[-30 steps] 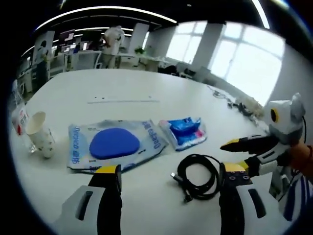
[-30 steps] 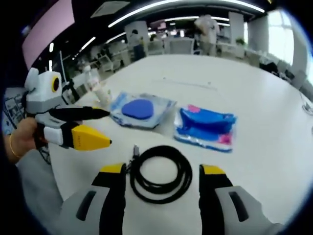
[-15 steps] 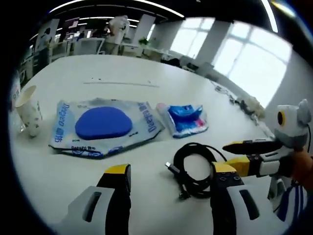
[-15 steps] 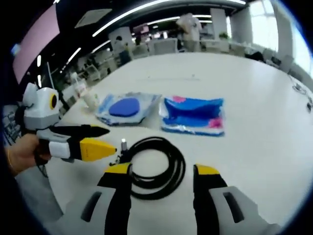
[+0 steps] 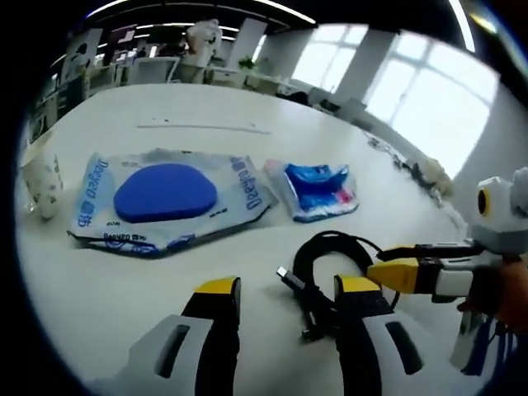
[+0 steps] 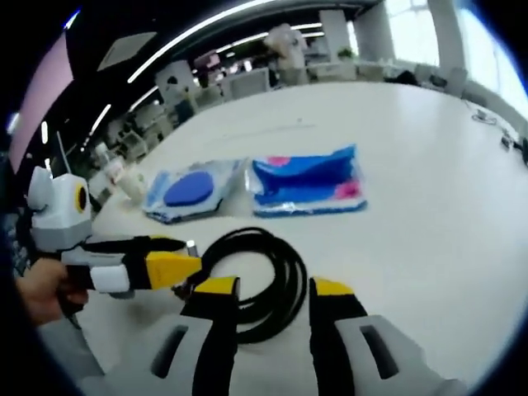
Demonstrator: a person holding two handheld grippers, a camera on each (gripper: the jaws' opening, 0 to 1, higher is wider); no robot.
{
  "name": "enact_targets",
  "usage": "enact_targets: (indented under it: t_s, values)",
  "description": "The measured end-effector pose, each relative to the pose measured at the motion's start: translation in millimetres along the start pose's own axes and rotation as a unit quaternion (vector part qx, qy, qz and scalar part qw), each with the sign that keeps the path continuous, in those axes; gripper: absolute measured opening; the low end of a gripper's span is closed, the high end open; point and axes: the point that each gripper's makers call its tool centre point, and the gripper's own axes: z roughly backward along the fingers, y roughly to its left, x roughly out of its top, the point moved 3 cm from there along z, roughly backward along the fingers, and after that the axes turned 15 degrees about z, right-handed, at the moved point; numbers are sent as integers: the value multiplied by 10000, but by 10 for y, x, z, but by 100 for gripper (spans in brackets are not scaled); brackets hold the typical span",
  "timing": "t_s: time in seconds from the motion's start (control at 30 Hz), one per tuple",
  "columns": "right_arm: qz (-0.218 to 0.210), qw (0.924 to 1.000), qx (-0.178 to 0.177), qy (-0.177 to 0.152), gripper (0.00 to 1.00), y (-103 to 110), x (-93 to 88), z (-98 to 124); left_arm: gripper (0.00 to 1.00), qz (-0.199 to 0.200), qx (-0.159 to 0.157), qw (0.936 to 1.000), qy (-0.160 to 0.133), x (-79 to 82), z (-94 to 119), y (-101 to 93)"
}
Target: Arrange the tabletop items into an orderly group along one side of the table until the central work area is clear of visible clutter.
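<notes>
Both tongs moved closer to black cable (image 6: 256,276), jaws narrower than before; right tongs (image 6: 271,290) spread astride coil, left tongs (image 5: 285,290) spread beside plug, on white worktop (image 6: 429,214).

Coiled black cable (image 6: 256,280): near part hidden behind right gripper (image 6: 268,290) jaws. In left gripper view, cable (image 5: 330,272) partly behind left gripper (image 5: 285,290) jaw. Paper cup (image 5: 40,177) cut by rim, blurred. Print on blue pouch (image 5: 169,198) too blurred to read.
</notes>
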Motion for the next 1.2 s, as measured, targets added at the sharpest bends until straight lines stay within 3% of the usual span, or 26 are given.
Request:
enact_targets:
  t_s: [0.1, 0.27, 0.37, 0.5, 0.63, 0.7, 0.87, 1.2]
  values:
    - [-118, 9999, -83, 50, 24, -11, -29, -8, 35, 4, 11, 10000, 17, -17, -12, -9]
    - [-339, 9994, -69, 0, 12, -13, -39, -33, 27, 108, -49, 9999, 82, -48, -43, -49]
    - [-431, 9990, -64, 12, 9, 13, -58, -35, 18, 68, -94, 9999, 93, -47, -52, -78]
    - [-633, 9980, -22, 6, 6, 4, -73, -36, 16, 83, -75, 9999, 110, -34, -55, -80]
    - [-877, 9961, 50, -71, 4, 2, -54, -31, 12, 430, -142, 9989, 123, -38, -52, -76]
    - [-1023, 9946, 91, -145, 2, 8, -25, -26, 11, 420, -122, 9990, 130, -35, -47, -71]
    - [-1130, 9932, 165, -229, 0, 24, 30, -2, 10, 559, -151, 9983, 87, -6, -6, -55]
    - [-1094, 9926, 346, -384, 0, 138, 229, 54, 7, 655, -231, 9975, -100, 218, 122, -62]
